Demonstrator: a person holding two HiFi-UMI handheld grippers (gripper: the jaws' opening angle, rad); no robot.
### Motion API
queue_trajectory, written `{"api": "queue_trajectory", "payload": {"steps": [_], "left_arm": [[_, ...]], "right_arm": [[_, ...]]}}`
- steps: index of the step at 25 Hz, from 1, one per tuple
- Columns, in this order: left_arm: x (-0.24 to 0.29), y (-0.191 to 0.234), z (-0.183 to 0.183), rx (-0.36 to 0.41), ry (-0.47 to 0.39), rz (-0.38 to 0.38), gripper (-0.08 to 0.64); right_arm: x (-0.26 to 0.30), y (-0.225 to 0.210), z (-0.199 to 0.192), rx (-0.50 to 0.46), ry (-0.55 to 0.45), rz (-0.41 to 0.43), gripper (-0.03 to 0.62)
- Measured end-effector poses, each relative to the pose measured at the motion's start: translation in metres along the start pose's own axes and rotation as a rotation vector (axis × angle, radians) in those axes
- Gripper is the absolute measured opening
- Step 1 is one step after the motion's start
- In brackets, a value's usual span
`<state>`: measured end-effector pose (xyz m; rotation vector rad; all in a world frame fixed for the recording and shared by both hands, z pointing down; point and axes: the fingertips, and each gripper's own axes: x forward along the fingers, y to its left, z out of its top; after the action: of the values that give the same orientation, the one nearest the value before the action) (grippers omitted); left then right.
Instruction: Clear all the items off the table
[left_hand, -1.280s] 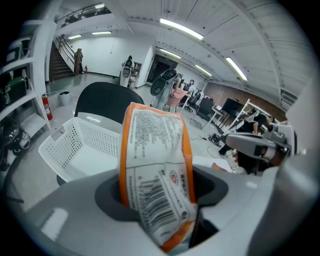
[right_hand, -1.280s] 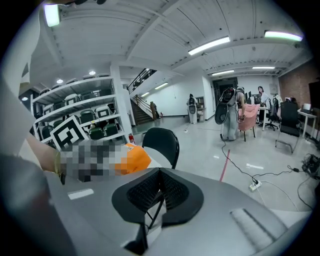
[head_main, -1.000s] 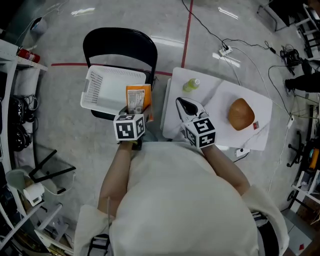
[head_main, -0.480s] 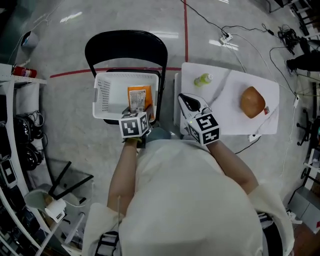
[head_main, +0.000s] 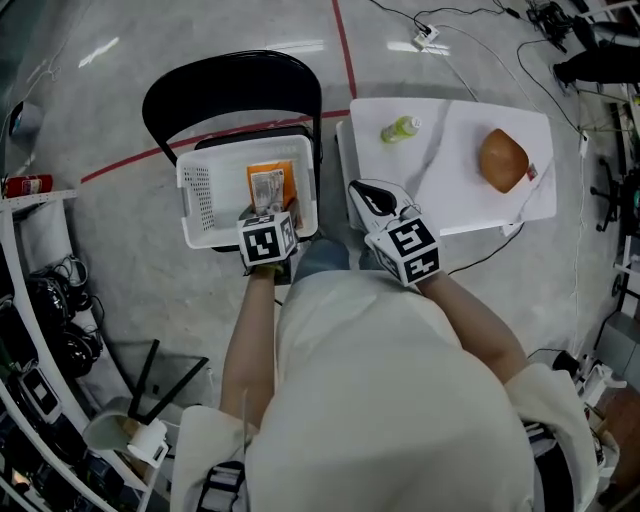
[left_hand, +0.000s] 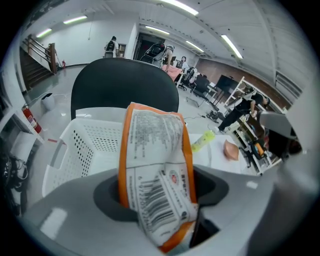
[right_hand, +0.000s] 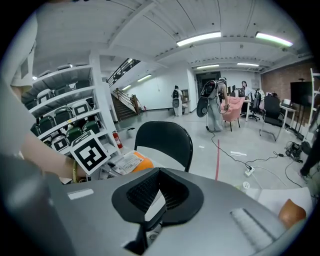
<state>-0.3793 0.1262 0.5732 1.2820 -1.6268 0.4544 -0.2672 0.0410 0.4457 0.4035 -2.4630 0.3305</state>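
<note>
Left gripper (head_main: 267, 215): clamped on orange packet (head_main: 268, 183) over white basket (head_main: 200, 190), centre-left | right gripper (head_main: 360, 192): closed, empty

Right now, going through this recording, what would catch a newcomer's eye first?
The orange-and-white printed snack packet stands out first, clamped upright in the left gripper over the white perforated plastic basket on the black chair. Next, on the white table to the right, a round brown bun-like lump and a small green bottle lying on its side; the right gripper is shut and empty.
</note>
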Motion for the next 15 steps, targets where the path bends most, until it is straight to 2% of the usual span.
{"api": "queue_trajectory", "payload": {"steps": [2,6,15], "left_arm": [[0.002,0.001,0.002,-0.003,-0.009,-0.007,0.309],[-0.002,0.002,0.009,-0.017,-0.058,-0.029,0.383],[-0.015,-0.002,0.022,-0.010,-0.102,-0.033,0.376]], "right_arm": [[0.000,-0.001,-0.002,0.008,0.005,-0.012,-0.002],[0.003,0.002,-0.003,0.015,0.008,-0.015,-0.002],[0.009,0.011,0.002,-0.005,-0.003,0.012,-0.002]]}}
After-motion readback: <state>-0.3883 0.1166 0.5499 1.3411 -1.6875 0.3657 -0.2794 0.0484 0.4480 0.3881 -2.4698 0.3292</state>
